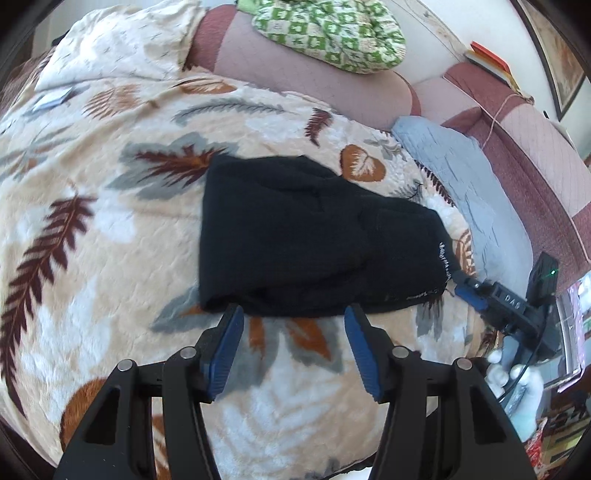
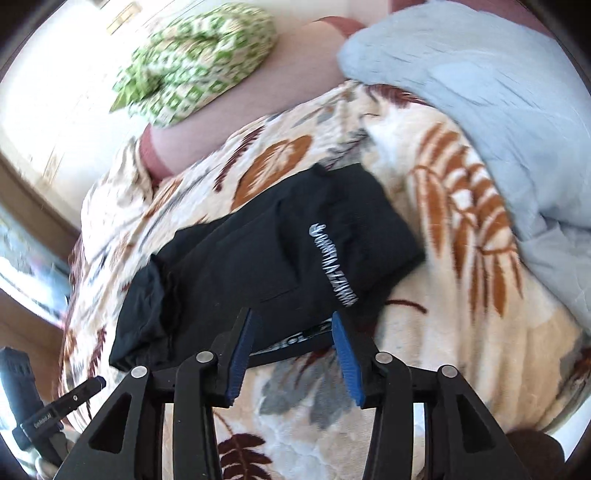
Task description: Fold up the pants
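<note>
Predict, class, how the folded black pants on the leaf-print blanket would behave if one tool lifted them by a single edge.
The black pants look like soft cloth in loose layers, so they would probably droop and unfold. They seem light. On the plush blanket, a push would likely bunch them rather than slide them.

"DAS" on right gripper [image 1: 466,286], pants [image 1: 295,236] lettering unreadable

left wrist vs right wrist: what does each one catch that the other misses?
Only left wrist: the right gripper at the pants' right edge, red-edged books on the sofa back, and the cream pillow.

Only right wrist: the left gripper low at the left, and the white lettering large enough to see clearly, though blurred.

Both: folded black pants on the leaf-print blanket, green patterned cushion, grey quilt. Both grippers' jaws are open.
</note>
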